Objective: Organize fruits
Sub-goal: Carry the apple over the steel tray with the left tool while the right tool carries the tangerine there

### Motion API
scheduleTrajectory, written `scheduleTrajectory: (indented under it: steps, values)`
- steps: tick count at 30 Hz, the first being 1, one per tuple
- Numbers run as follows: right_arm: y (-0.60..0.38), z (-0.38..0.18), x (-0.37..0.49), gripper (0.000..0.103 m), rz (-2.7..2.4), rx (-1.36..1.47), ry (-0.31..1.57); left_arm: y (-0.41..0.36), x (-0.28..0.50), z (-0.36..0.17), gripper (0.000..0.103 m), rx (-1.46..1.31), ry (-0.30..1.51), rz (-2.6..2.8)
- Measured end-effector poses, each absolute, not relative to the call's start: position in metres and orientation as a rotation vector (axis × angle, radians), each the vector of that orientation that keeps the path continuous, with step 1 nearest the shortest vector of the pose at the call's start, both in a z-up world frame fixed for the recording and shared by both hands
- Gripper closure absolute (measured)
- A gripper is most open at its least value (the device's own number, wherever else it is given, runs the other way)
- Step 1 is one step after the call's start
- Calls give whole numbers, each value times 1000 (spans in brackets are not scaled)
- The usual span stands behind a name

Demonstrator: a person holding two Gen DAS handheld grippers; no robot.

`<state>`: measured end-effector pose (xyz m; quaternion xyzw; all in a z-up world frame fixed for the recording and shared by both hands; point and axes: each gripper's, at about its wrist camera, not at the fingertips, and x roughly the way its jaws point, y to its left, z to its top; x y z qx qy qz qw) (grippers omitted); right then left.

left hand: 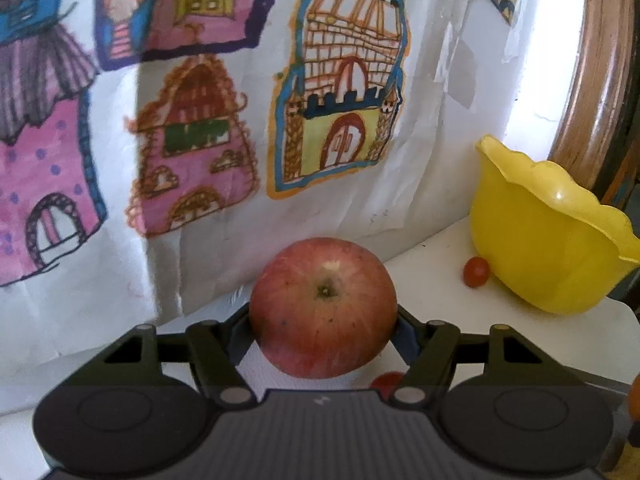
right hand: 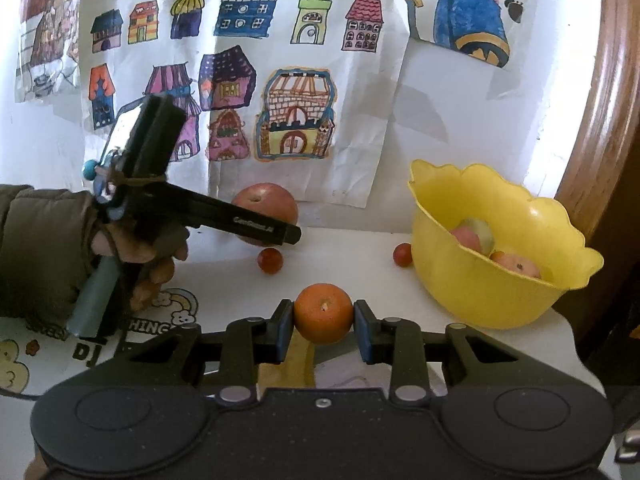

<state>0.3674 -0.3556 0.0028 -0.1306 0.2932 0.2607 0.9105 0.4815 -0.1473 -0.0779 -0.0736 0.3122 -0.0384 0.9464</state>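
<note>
A: What's hidden or cut off, going L to R?

B: Far left in the right wrist view, a person's hand [right hand: 136,256] and padded sleeve [right hand: 40,248] run off the frame edge. The counter [right hand: 360,276] sticker by it is half covered; only "HING" and "DJ" show. The left tool [right hand: 294,234] blocks the lower part of the apple [right hand: 266,204]. Its arm has white lettering, too small to read.

A: Left tool state?

B: In its own view the left tool [left hand: 324,322] is part open and clamped on the apple [left hand: 323,307], pads at both sides, stalk end facing the cam. The pads are mostly hidden behind the fruit. A small red tomato [left hand: 386,384] under it is half hidden by the tool frame.

A: Right tool?

B: The right tool [right hand: 324,322] is narrow, blue pads pressed on an orange [right hand: 323,313], held just above the counter, near the front edge.

A: Other fruit?

B: One small red tomato [right hand: 270,260] sits on the counter below the apple, another [right hand: 402,255] just beside the yellow bowl [right hand: 460,280]. In the bowl, at right, approx. two or three pale red fruits [right hand: 472,236], partly hidden by the rim; can't tell what kind. In the left wrist view the bowl [left hand: 532,248] is cut off at the right edge, a tomato [left hand: 476,272] beside it.

A: Behind?

B: Kids' house drawings [right hand: 240,92] on the wall, no readable text.
</note>
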Motion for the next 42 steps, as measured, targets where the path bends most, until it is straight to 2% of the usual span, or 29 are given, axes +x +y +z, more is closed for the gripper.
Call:
scheduleTrajectory:
  steps: [9, 23, 32, 42]
  values:
    - [-350, -2, 333, 69, 523, -237, 583, -138, 437, -63, 30, -173, 611, -144]
    - [-364, 32, 246, 69, 489, -213, 546, -146, 316, -3, 30, -164, 546, -293]
    - [-378, 20, 193, 69, 444, -197, 577, -166, 253, 1, 30, -127, 556, -410]
    - [-396, 3, 183, 69, 384, -196, 636, -201, 243, -8, 30, -74, 563, -510]
